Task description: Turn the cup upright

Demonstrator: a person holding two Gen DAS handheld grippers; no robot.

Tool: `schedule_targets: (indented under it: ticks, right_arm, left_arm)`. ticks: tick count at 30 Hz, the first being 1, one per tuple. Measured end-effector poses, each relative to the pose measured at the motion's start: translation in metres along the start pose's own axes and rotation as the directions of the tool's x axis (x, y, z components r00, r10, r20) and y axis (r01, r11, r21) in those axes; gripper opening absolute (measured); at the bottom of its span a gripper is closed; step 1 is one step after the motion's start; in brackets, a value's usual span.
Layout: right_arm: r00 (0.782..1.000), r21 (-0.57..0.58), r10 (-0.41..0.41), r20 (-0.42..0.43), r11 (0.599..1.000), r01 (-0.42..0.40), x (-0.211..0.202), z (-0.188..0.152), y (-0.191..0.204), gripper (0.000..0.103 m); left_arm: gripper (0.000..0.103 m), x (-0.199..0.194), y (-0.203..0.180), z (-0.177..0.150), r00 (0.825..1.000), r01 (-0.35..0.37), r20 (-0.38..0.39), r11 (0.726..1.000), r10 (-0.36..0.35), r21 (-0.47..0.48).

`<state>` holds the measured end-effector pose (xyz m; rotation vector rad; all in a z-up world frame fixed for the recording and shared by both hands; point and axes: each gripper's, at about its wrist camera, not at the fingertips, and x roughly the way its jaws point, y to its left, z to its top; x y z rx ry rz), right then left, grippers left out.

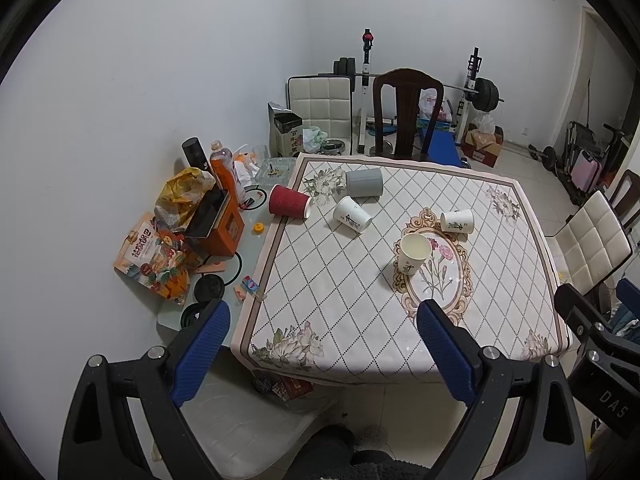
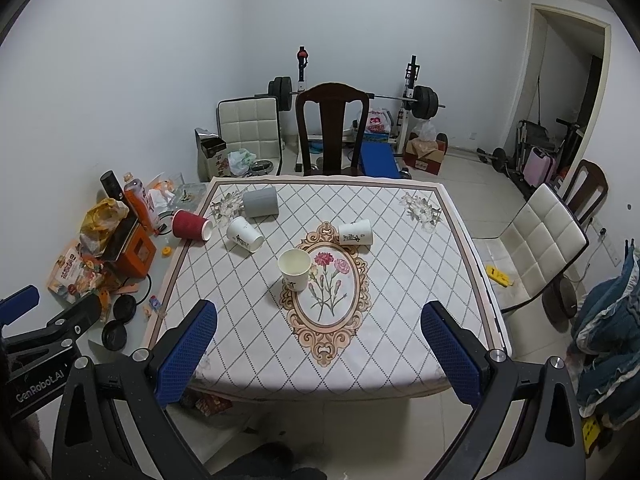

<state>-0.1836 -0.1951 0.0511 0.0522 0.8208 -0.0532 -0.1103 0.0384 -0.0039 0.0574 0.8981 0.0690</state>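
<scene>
Several cups are on the table's patterned cloth (image 1: 344, 288) (image 2: 404, 280). A white paper cup (image 1: 414, 253) (image 2: 294, 269) stands upright near the middle. Two white printed cups lie on their sides, one left of centre (image 1: 352, 214) (image 2: 244, 235) and one right of centre (image 1: 457, 222) (image 2: 355, 233). A red ribbed cup (image 1: 289, 201) (image 2: 190, 225) and a grey cup (image 1: 364, 183) (image 2: 260, 201) also lie on their sides farther back. My left gripper (image 1: 324, 344) and my right gripper (image 2: 320, 344) are open and empty, held before the table's near edge.
Snack bags, an orange box (image 1: 218, 222), a bottle (image 1: 222, 166) and small items crowd the table's bare left strip. A dark wooden chair (image 1: 406, 112) stands at the far side, a white padded chair (image 2: 536, 240) at the right. Gym equipment stands against the back wall.
</scene>
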Motion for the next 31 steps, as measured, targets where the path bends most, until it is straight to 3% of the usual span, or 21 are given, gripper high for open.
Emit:
schedule_targets:
  ticks: [31]
  right_arm:
    - [1.0,0.003,0.011,-0.008,1.0,-0.011,-0.0001,-0.0053,-0.0002,0.103]
  left_arm:
    - [0.095,-0.0013,-0.0013,-0.0033,1.0,0.0,0.003,1.0,0.0,0.002]
